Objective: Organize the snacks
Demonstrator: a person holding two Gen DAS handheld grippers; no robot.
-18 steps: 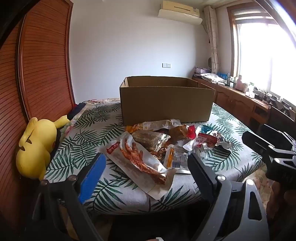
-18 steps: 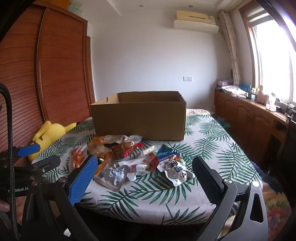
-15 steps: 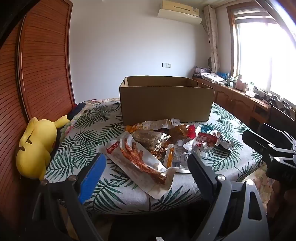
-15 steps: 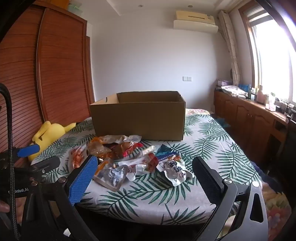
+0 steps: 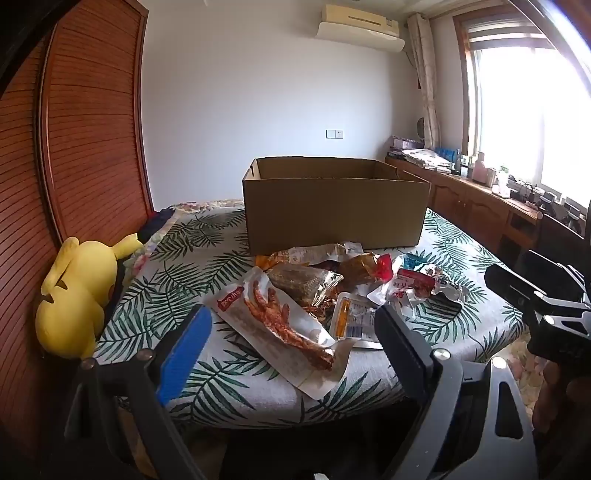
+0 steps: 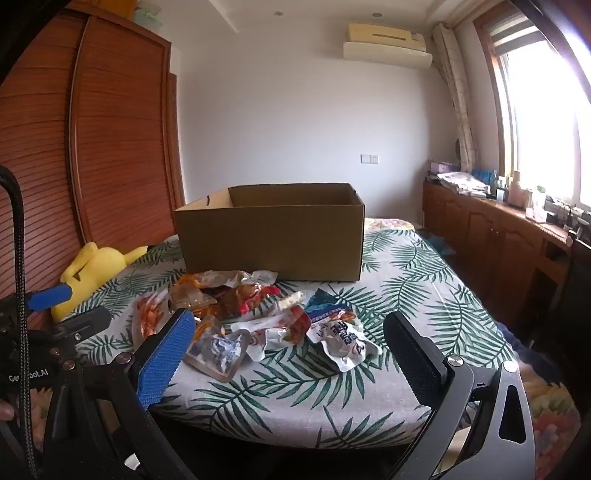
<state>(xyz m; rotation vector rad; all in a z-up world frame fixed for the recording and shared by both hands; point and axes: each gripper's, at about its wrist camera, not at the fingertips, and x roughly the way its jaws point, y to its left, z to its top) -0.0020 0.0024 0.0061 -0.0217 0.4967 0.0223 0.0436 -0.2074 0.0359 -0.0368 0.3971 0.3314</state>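
— What do you see off the bed's left edge?
— A yellow plush toy [image 5: 72, 295] slumps against the slatted wooden wardrobe [image 5: 92, 147], just beside the leaf-print bedspread [image 5: 177, 266].
— And along the right side?
— You face a low wooden cabinet [image 6: 491, 236] under the bright window [image 6: 546, 122], its top cluttered with bottles and papers. An air conditioner [image 6: 386, 44] hangs high on the white wall.

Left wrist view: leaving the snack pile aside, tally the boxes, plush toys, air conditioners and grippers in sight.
cardboard box: 1
yellow plush toy: 1
air conditioner: 1
grippers: 2 (left gripper, right gripper)
Total: 5
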